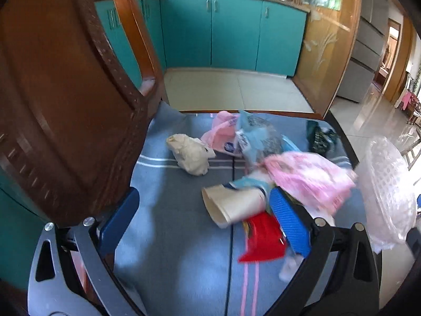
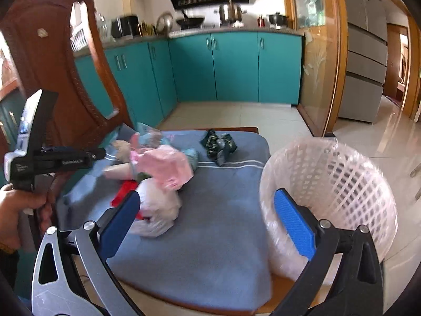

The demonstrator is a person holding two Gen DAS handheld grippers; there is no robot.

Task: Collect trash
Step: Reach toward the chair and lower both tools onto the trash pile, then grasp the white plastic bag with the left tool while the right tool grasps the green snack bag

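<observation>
Blue cloth (image 2: pixel 210 223) covers the tabletop, with the trash pile (image 1: pixel 263 168) heaped at its middle. Left of that pile, the left gripper (image 1: pixel 205 226) is spread wide around a paper cup (image 1: pixel 234 205); right of the pile, the right gripper (image 2: pixel 208 210) gapes empty beside a white basket (image 2: pixel 342 184).

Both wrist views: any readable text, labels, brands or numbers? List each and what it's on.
None reads cleanly.
Pink wrapper: print blurred by motion.
Blue-and-white packet: print too small.
Dark green packet: pale marks, illegible.
Left claw's handle: pale lettering, too blurred.
Fridge: top sticker too small.
</observation>
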